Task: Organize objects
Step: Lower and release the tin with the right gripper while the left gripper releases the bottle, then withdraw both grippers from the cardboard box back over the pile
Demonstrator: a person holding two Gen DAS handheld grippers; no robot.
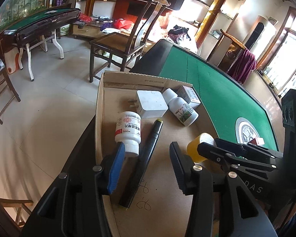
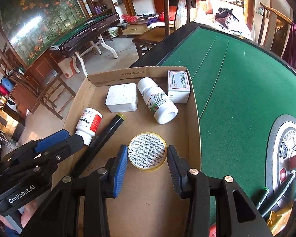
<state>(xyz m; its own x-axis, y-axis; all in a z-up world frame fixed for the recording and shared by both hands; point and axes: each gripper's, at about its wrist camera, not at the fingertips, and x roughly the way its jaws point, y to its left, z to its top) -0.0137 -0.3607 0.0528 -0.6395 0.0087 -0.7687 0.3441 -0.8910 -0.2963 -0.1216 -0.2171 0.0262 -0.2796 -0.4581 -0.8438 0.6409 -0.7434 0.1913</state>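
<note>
A shallow cardboard box [image 1: 108,102] [image 2: 193,106] sits on the green table's corner. In it lie a white pill bottle with a red label [image 1: 128,131] [image 2: 88,123], a black marker [image 1: 148,148] [image 2: 106,132], a white charger [image 1: 151,103] [image 2: 122,96], a second white bottle [image 1: 181,108] [image 2: 157,102], a small white carton [image 1: 189,94] [image 2: 178,86] and a yellow round tin [image 1: 195,150] [image 2: 147,152]. My left gripper [image 1: 146,154] [image 2: 55,138] is open over the marker, beside the red-label bottle. My right gripper [image 2: 147,158] [image 1: 221,148] is open, its fingers on either side of the tin.
The green felt mahjong table [image 1: 217,90] [image 2: 236,79] has a round centre panel [image 1: 246,132] [image 2: 286,150] to the right. A wooden chair [image 1: 124,45] [image 2: 167,25] stands beyond the box. A folded mahjong table [image 1: 37,25] stands on the tiled floor at the left.
</note>
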